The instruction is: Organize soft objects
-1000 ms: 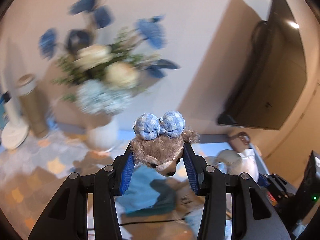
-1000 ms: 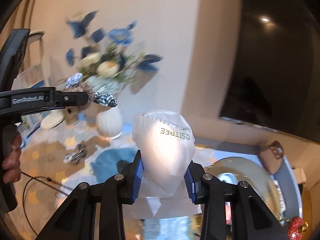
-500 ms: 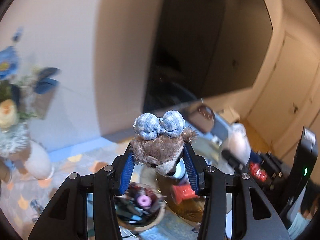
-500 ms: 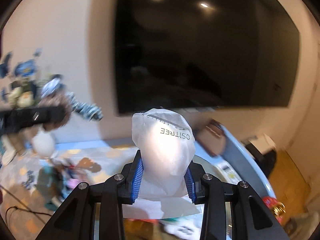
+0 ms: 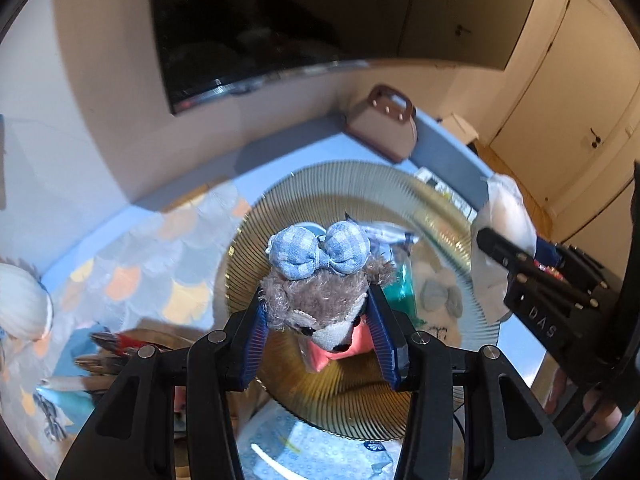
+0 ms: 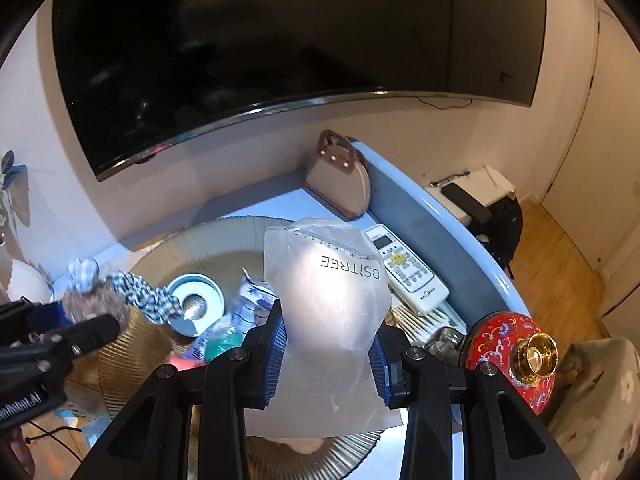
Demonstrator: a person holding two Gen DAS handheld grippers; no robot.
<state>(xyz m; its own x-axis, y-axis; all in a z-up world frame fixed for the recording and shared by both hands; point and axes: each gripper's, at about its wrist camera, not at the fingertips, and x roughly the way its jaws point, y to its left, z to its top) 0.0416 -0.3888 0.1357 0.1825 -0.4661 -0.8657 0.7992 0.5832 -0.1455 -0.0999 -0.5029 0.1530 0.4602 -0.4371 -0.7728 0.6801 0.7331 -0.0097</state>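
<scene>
My left gripper (image 5: pixel 320 344) is shut on a small brown plush bear (image 5: pixel 320 304) with a blue checked bow, held by the head above a large ribbed gold basket (image 5: pixel 352 184). My right gripper (image 6: pixel 328 350) is shut on a soft white object in a clear plastic bag (image 6: pixel 328 292) printed with lettering, over the same gold basket (image 6: pixel 224 232). In the right wrist view the left gripper (image 6: pixel 60 340) and its plush bear (image 6: pixel 96 300) hang at the basket's left rim. The left wrist view has the right gripper (image 5: pixel 532 280) and its bag (image 5: pixel 508 216) at the basket's right rim.
Inside the basket lie a blue-white tape roll (image 6: pixel 196 296), packets and a pink item (image 5: pixel 340 352). A remote (image 6: pixel 404 268), a brown handbag (image 6: pixel 340 180) and a red lidded jar (image 6: pixel 508 356) sit to the right. A wall television (image 6: pixel 280 40) hangs behind; a white vase (image 5: pixel 20 304) stands left.
Both grippers have swung right and downward with their loads, from the flower vase area to over the gold basket. The grips have not changed.
</scene>
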